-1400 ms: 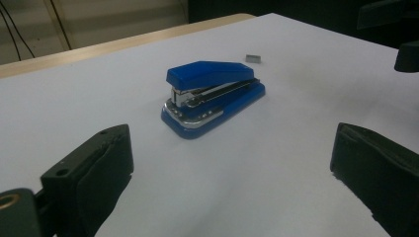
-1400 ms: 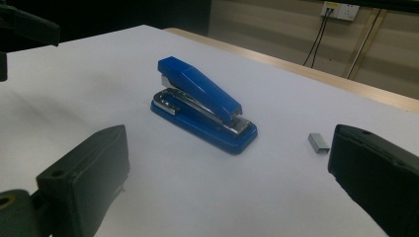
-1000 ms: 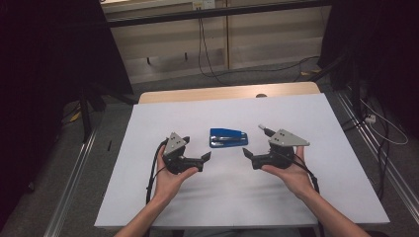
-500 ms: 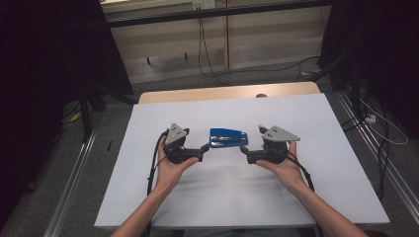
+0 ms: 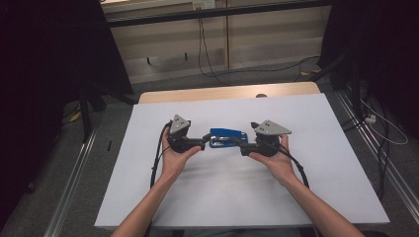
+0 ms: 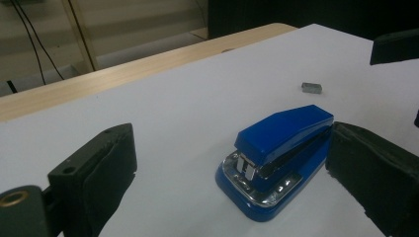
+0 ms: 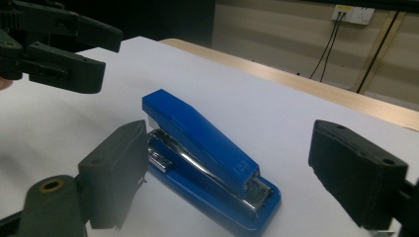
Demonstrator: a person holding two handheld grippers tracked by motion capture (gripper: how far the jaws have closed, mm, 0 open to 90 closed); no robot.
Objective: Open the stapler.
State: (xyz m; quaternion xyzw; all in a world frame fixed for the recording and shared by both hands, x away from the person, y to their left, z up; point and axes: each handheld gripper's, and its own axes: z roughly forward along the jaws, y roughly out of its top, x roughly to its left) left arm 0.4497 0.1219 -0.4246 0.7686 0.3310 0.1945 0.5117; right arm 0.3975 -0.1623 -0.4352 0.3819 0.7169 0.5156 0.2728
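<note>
Grippers closer to stapler [image 5: 226,137], white tabletop [image 5: 316,197]

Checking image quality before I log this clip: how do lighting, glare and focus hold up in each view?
High view: dim, dark surroundings, the white sheet evenly lit, stapler small but readable. Left gripper view: stapler sharp, bright glints on its chrome front, near jaws soft. Right gripper view: stapler clear, nearest jaw slightly blurred, soft shadow beneath the stapler.

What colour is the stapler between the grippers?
Blue, with a shiny metal inner part; the stapler shows best in the right gripper view.
</note>
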